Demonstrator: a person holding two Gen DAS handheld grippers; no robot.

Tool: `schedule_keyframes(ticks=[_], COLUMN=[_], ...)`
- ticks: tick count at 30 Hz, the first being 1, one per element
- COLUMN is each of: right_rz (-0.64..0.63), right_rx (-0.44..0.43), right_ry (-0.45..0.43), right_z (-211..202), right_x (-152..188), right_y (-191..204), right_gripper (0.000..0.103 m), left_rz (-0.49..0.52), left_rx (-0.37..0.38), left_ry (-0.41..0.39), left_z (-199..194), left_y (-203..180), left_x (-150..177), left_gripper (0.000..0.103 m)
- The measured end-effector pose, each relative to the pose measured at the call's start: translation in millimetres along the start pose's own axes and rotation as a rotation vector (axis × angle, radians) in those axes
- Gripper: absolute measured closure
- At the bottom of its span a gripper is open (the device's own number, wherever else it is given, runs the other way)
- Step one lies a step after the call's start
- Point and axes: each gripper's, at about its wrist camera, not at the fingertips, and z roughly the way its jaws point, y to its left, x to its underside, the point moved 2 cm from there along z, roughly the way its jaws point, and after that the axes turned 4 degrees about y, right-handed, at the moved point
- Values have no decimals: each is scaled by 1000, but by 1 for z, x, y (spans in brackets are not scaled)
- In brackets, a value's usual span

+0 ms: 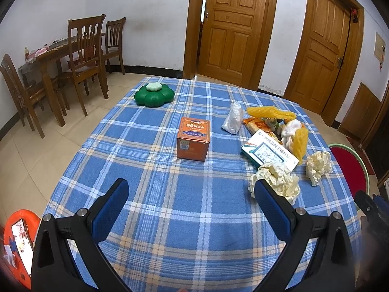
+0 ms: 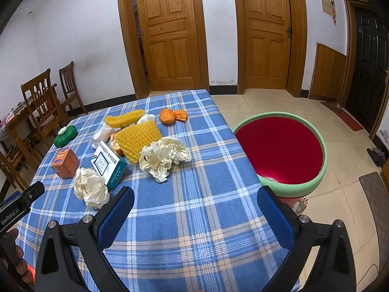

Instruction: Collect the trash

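1. Left wrist view: left claw (image 1: pixel 190 191) spread apart, empty, hovering over the bench (image 1: pixel 170 206). Nearest trash is a crumpled paper wad (image 1: pixel 276 178) just beside its right finger; orange box (image 1: pixel 193 138) sits further out.
2. Right wrist view: right claw (image 2: pixel 195 200) also apart, empty. Second paper wad (image 2: pixel 164 157) ahead, red basin (image 2: pixel 279 150) on the floor right of the bench.
3. Judgement: nothing collected yet; next move is to close on a wad and carry it to the basin, probably the bin.
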Motion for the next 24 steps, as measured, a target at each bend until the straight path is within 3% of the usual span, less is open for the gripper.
schedule_keyframes(ticks=[12,24], right_rz=[-25,-51], right_rx=[1,18], right_ry=[22,102], right_z=[16,46], right_x=[0,-17], right_y=[16,28], right_gripper=[0,0], left_rz=[25,37], left_rx=[-33,-35], left_ry=[7,83], left_z=[20,71], left_y=[13,16], left_x=[-13,-41], left_gripper=[2,2])
